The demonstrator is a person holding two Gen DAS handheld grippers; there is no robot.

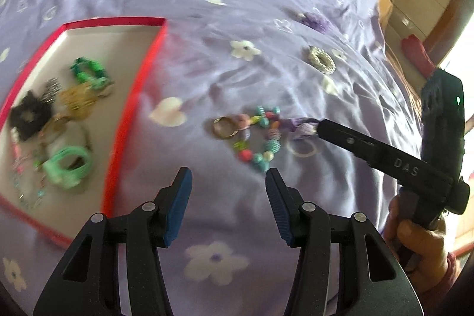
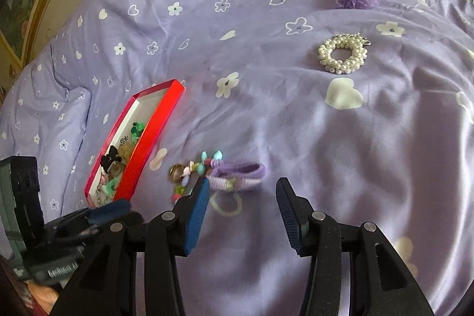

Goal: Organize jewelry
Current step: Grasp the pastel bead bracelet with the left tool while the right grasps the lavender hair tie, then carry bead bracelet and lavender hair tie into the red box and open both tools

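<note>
A purple hair tie (image 2: 237, 175) lies flat on the bed's lilac floral cover (image 2: 266, 114), its long axis running left-right across the right wrist view, touching a multicoloured bead bracelet (image 1: 260, 138) and near a gold ring (image 1: 223, 128). Only the left wrist view shows the red box's (image 1: 130, 108) contents clearly: green, gold and black pieces. The right gripper (image 2: 241, 212) stands just before the tie, jaws apart, empty; the left gripper (image 1: 228, 206) likewise gapes, empty.
</note>
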